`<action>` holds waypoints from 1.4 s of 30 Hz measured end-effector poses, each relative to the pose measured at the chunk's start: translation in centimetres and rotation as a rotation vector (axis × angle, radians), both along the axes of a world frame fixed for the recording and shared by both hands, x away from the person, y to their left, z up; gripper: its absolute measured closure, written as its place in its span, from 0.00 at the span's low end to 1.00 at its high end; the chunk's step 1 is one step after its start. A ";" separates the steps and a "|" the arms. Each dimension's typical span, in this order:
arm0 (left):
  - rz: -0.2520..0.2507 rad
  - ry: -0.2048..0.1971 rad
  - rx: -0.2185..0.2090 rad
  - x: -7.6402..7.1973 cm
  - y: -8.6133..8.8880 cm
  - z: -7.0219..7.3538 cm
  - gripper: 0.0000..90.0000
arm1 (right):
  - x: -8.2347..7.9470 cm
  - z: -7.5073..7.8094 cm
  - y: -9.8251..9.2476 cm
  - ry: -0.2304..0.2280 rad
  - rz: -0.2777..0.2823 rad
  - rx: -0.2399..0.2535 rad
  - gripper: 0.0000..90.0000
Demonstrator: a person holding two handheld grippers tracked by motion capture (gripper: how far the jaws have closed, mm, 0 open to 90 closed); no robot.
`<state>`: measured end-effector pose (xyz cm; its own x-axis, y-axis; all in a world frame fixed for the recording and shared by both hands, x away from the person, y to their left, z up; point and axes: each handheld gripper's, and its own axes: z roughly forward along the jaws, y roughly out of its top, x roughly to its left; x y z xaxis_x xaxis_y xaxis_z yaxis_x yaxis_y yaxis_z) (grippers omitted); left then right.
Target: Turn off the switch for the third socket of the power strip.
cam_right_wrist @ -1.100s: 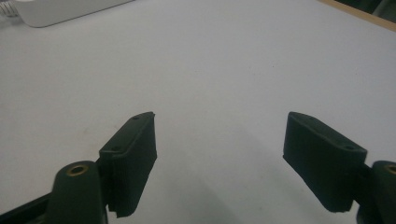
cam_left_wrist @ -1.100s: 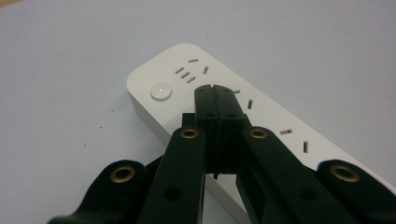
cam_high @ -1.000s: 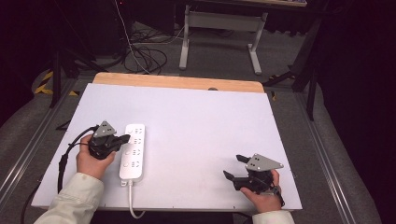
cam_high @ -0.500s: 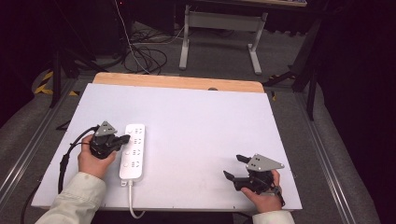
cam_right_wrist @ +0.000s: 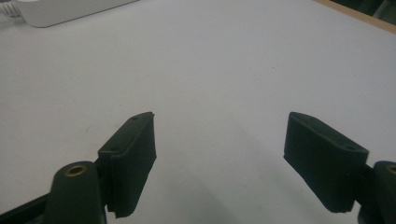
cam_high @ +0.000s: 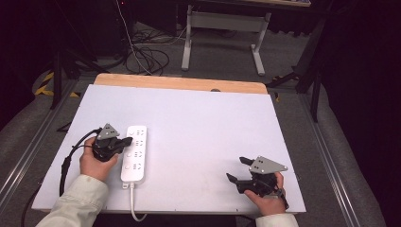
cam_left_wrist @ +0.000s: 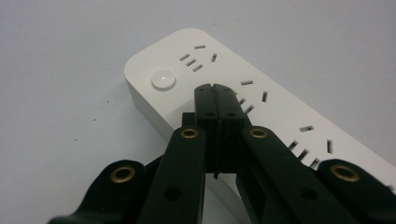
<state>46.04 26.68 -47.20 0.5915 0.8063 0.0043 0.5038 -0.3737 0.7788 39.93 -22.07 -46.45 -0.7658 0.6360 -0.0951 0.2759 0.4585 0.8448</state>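
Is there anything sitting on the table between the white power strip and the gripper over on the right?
No. In the high view, the stretch between the power strip and the right gripper is bare white tabletop.

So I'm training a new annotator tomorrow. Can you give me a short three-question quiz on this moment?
1. True or false: the left gripper has its jaws pressed together over the power strip.
2. The right gripper is: A) open, B) shut on the cord, C) shut on the strip.
3. Fill in: the strip's round button lies just beyond the left gripper's ____.

Key: 1 true; 2 A; 3 tips.
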 end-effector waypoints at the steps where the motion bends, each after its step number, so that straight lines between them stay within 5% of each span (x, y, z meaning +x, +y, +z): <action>1: 0.000 0.000 0.000 0.0 0.0 0.0 1.00 | 0.0 0.0 0.0 0.000 0.000 0.000 0.28; 18: 0.018 -0.004 0.029 -0.2 -0.4 0.1 1.00 | 0.0 0.0 0.0 -0.001 0.001 -0.005 0.28; 24: 0.015 -0.029 0.071 -0.3 -0.7 0.2 1.00 | 0.0 0.0 0.0 -0.002 0.001 -0.004 0.28; 42: 0.020 0.000 0.077 -0.1 -0.9 0.3 1.00 | 0.1 -0.1 0.0 0.000 -0.004 -0.008 0.28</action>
